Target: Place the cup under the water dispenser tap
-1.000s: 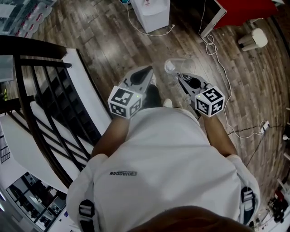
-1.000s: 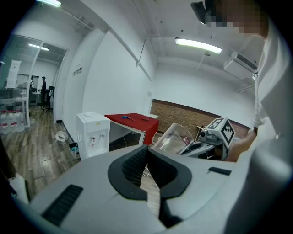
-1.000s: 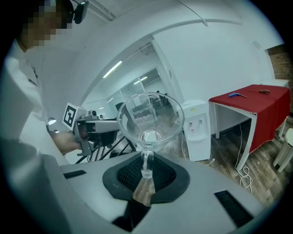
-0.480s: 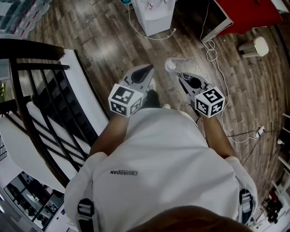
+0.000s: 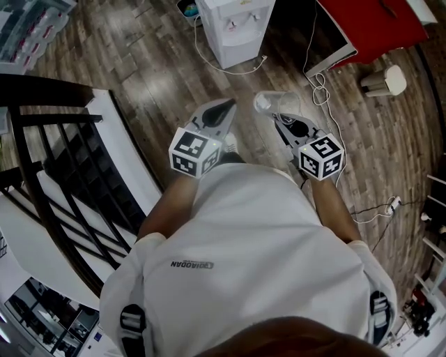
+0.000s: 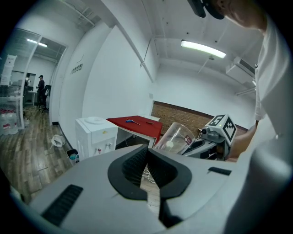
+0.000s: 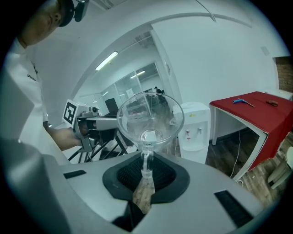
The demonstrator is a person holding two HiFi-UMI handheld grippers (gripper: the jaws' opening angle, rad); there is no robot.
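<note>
At the far left of the head view, a black stair railing (image 5: 49, 153) is skirted, which suggests the route to the task's target is being kept clear of it. The left gripper (image 5: 226, 106) is carried ahead of the body with its jaws brought together on nothing. The gripper's own view shows the pads meeting at the tips, so this tool is judged to be idle and held merely level with its partner. Ahead, the white water dispenser (image 5: 233, 24) stands on the wooden floor (image 5: 146, 63), with its taps (image 7: 188, 133) facing the person. To the right, the cup (image 5: 277, 102), a clear glass one, is gripped by the right gripper (image 5: 279, 118). Its jaws are closed narrowly on the cup's handle (image 7: 145, 162), and the body of the cup projects beyond the fingertips. This hold is judged to leave the cup free to be set beneath a tap without the jaws fouling the dispenser. The cup is well apart from the tap, so placement has not yet begun. Further right stands a red table (image 5: 376, 21), with a white cable (image 5: 327, 87) trailing across the floor beside it. Compared with the earlier frames, more of the dispenser is in view and it sits lower in the head view. The approach has therefore advanced, while the pose of both grippers and the grip on the handle are unchanged.
</note>
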